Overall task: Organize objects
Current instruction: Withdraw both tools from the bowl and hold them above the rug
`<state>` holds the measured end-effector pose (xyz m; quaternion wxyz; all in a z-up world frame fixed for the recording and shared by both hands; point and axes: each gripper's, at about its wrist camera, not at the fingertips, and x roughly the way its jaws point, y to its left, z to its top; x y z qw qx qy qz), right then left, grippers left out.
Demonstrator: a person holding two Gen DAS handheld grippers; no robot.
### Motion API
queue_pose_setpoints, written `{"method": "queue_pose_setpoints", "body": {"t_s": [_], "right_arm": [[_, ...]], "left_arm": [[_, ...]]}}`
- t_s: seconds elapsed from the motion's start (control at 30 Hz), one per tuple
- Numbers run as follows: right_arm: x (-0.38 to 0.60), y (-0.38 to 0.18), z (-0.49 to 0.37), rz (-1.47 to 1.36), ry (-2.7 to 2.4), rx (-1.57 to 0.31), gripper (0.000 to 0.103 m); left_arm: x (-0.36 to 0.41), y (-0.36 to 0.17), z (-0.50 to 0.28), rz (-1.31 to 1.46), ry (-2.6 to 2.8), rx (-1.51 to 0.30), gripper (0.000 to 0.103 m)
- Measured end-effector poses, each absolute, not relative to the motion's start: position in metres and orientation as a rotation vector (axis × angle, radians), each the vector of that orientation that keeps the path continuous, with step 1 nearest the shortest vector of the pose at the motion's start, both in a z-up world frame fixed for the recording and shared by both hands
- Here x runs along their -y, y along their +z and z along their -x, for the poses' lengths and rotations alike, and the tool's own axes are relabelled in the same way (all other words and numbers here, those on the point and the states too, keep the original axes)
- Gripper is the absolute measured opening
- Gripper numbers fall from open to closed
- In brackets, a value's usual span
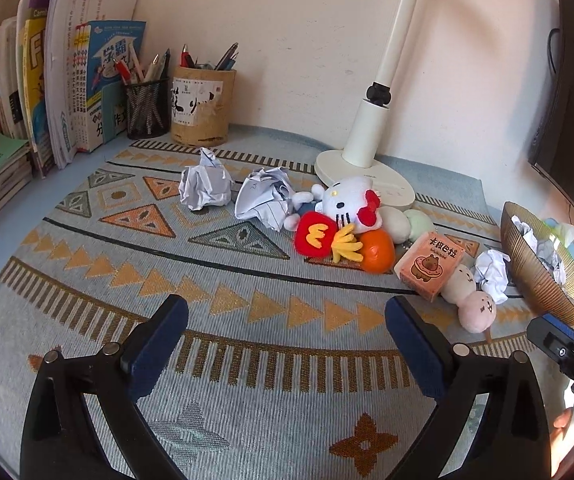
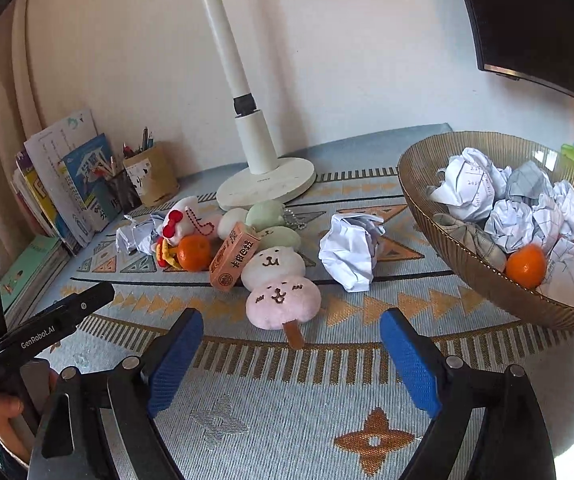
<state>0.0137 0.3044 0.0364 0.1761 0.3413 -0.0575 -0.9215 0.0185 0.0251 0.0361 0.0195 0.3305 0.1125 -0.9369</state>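
Observation:
On the patterned mat lie crumpled paper balls (image 1: 205, 184) (image 1: 265, 196) (image 2: 349, 250), a Hello Kitty plush (image 1: 347, 202), a red fries plush (image 1: 319, 236), an orange (image 1: 377, 252) (image 2: 194, 253), a pink snack box (image 1: 429, 266) (image 2: 233, 256) and a dango plush (image 1: 471, 298) (image 2: 279, 284). A gold bowl (image 2: 447, 240) (image 1: 535, 276) at the right holds several paper balls and an orange (image 2: 526, 266). My left gripper (image 1: 287, 344) is open and empty above the mat. My right gripper (image 2: 291, 352) is open and empty, just in front of the dango plush.
A white lamp base (image 1: 367, 176) (image 2: 265, 184) stands behind the toys. Books (image 1: 67, 80) and two pen holders (image 1: 203, 108) line the back left. A dark monitor (image 1: 571, 132) hangs at the right. The left gripper's body (image 2: 43, 336) shows at the left of the right wrist view.

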Motion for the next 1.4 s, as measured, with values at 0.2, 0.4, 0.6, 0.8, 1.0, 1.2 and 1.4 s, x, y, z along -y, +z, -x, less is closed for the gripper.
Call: {"method": "queue_pose_setpoints", "body": {"t_s": [0.2,0.4,0.6,0.8,1.0,1.2,1.4], "right_arm": [[-0.304,0.035,-0.013,-0.982,-2.617,0.146,0.090],[-0.289,0.035,-0.019,-0.971,-2.667,0.008,0.091],[-0.271,0.034,-0.027,-0.946,-2.706,-0.156,0.097],[-0.270,0.032,-0.024,-0.962,-2.708,-0.163,0.097],[-0.278,0.033,-0.022,-0.976,-2.692,-0.093,0.097],[-0.285,0.035,-0.020,-0.974,-2.685,-0.025,0.097],[-0.281,0.037,-0.023,-0.957,-2.686,-0.062,0.097]], "left_arm": [[-0.022,0.035,-0.018,-1.028,-2.897,-0.382,0.099],[-0.022,0.036,-0.019,-1.021,-2.903,-0.387,0.099],[-0.022,0.037,-0.019,-1.019,-2.908,-0.391,0.099],[-0.022,0.037,-0.019,-1.020,-2.909,-0.391,0.099],[-0.023,0.037,-0.020,-1.018,-2.908,-0.391,0.099],[-0.023,0.038,-0.021,-1.009,-2.914,-0.391,0.099],[-0.020,0.039,-0.022,-1.007,-2.919,-0.408,0.099]]}}
